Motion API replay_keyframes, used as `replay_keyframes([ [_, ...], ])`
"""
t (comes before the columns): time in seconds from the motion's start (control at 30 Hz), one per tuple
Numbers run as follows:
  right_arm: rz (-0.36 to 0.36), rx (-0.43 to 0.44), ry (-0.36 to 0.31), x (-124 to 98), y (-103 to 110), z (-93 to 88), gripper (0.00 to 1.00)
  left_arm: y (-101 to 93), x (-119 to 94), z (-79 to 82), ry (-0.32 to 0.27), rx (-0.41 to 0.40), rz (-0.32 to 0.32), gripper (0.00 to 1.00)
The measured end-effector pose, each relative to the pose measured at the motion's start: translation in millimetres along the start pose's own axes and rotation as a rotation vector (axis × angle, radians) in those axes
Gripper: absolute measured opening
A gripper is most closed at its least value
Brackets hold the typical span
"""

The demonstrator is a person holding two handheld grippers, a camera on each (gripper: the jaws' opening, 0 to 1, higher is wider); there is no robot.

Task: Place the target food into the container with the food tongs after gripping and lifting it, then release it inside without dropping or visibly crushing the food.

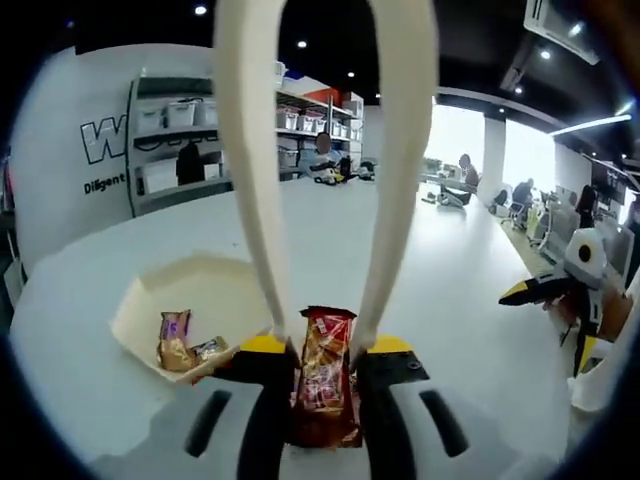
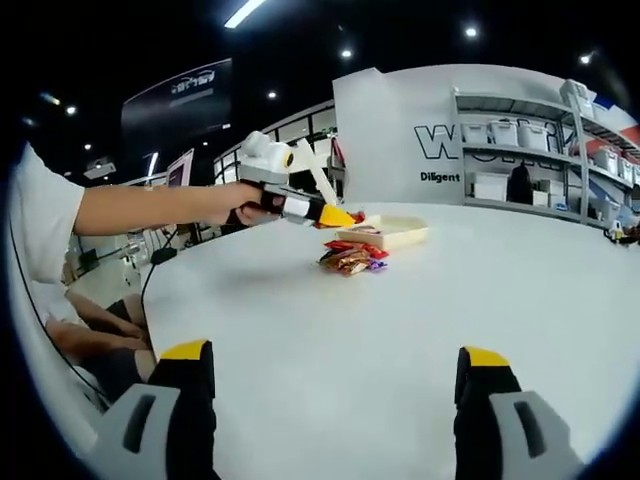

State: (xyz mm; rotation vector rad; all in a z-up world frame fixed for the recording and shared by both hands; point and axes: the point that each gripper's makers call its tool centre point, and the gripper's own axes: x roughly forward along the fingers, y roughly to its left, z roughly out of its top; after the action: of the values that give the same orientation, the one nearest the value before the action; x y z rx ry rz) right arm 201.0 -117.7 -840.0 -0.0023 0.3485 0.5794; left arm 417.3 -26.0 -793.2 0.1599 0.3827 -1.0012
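We find the target food, a red and orange glossy foil snack packet [image 1: 325, 385], standing upright between the black, yellow-tipped jaws of the left gripper [image 1: 325, 362], which press against its two sides and pinch it; the wrapper shows creases but we cannot say that it is crushed. Two long cream plastic tong blades [image 1: 255, 200] rise from those jaws and spread apart toward the top of the left gripper view. Just to the packet's left lies the container, a shallow cream cardboard-like tray with low angled walls [image 1: 135, 300], resting on the smooth white tabletop [image 1: 470, 300]; the packet itself is outside it, near its closer edge. Inside the tray we note a small purple and tan wrapped snack [image 1: 174, 340] and a smaller dark wrapper [image 1: 208, 348] beside it. In the right gripper view the tray [image 2: 395, 233] appears far off, with a loose heap of red, orange and purple foil packets [image 2: 352, 257] on the table in front of it and the left gripper [image 2: 335, 216] angled down just above that heap, held by a person's hand [image 2: 245, 205]. The right gripper [image 2: 335, 365] has its jaws spread wide apart, holding nothing, over bare table. Grey metal shelving with white bins [image 1: 175, 140] stands behind.
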Motion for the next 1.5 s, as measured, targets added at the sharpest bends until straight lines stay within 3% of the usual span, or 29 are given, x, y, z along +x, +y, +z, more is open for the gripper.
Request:
replay_keyframes([
  [0.1, -0.002, 0.002, -0.009, -0.6, -3.3, 1.6, 0.99, 9.8, 6.3, 7.4, -0.004, -0.034, 0.007, 0.23],
  [0.2, -0.016, -0.014, -0.005, 0.7, -9.8, -0.3, 0.99, 20.3, 13.0, 9.0, 0.007, 0.035, 0.026, 0.23],
  [0.3, -0.017, -0.031, 0.002, 2.4, -13.5, -2.5, 0.99, 33.4, 21.3, 12.3, 0.003, -0.019, 0.043, 0.23],
  [0.67, -0.008, -0.015, 0.0, 4.5, -21.9, -4.5, 0.99, 65.7, 48.3, 10.6, 0.058, 0.006, 0.113, 0.23],
  [0.73, -0.002, -0.004, 0.007, 5.4, -20.3, -6.5, 0.99, 69.8, 51.6, 5.7, 0.076, -0.029, 0.133, 0.23],
  [0.93, 0.007, -0.012, 0.003, 5.2, -22.9, -4.1, 0.99, 84.0, 66.5, -8.6, 0.106, -0.032, 0.185, 0.23],
  [1.0, 0.009, -0.002, -0.008, 6.0, -26.9, -3.4, 0.99, 88.3, 69.3, -18.9, 0.144, -0.033, 0.205, 0.23],
  [1.5, 0.023, 0.007, 0.007, 6.9, -34.7, -9.8, 0.99, 106.8, 79.3, -27.0, 0.169, -0.012, 0.249, 0.25],
])
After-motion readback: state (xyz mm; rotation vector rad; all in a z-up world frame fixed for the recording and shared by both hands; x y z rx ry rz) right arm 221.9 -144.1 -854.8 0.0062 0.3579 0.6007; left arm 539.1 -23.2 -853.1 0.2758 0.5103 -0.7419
